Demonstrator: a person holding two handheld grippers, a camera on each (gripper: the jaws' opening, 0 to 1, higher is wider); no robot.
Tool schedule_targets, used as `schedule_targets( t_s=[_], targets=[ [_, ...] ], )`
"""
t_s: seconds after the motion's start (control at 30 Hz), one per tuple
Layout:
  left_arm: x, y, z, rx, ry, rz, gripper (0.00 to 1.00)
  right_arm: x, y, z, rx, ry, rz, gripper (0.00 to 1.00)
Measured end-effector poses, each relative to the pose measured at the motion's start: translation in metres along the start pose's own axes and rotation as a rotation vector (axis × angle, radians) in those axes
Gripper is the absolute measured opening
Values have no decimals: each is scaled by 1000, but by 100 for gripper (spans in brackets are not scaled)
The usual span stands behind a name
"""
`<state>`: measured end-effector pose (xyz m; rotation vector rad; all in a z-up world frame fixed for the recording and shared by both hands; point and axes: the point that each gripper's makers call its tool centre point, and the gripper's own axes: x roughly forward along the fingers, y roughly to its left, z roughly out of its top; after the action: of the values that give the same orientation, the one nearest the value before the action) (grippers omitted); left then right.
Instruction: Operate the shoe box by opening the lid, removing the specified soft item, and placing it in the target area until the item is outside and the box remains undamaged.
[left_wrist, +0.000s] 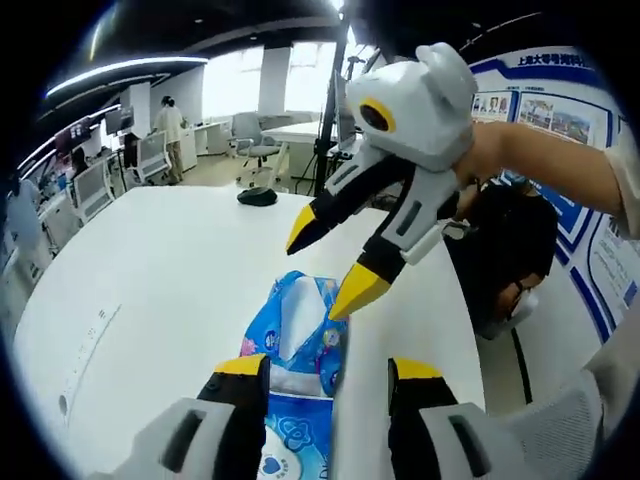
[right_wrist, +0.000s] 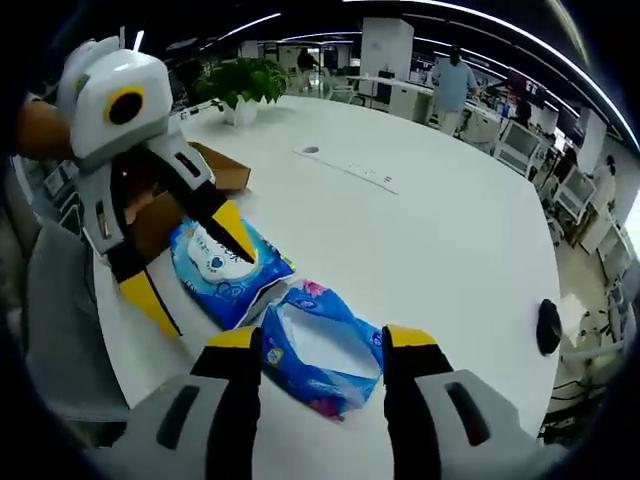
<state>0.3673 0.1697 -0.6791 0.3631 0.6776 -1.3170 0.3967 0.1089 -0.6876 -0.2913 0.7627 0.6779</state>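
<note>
Tissue pack lies on white table, open surface around it.

Ceiling strip lights are lighting both views brightly, and daylight is blowing out the far windows in the left gripper view. The white table is glaring, with soft shadows lying under the packs. Straight lines are bending toward the edges. Near jaws are looking slightly soft.

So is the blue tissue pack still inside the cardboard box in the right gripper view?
No, the blue tissue pack lies on the white table, outside the cardboard box.
</note>
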Motion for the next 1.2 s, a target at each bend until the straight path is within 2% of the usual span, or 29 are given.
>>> schedule_targets(
  t_s=[0.47,0.9,1.2],
  targets=[
    [-57,4,-17,-66,-67,93,74,-24,33,7,60,-51,-55,66],
    [-118,0,-46,-92,-123,160,85,-34,74,17,66,-81,-68,75],
    [-146,2,-69,-107,-122,205,93,-39,92,19,62,-84,-74,82]
  ],
)
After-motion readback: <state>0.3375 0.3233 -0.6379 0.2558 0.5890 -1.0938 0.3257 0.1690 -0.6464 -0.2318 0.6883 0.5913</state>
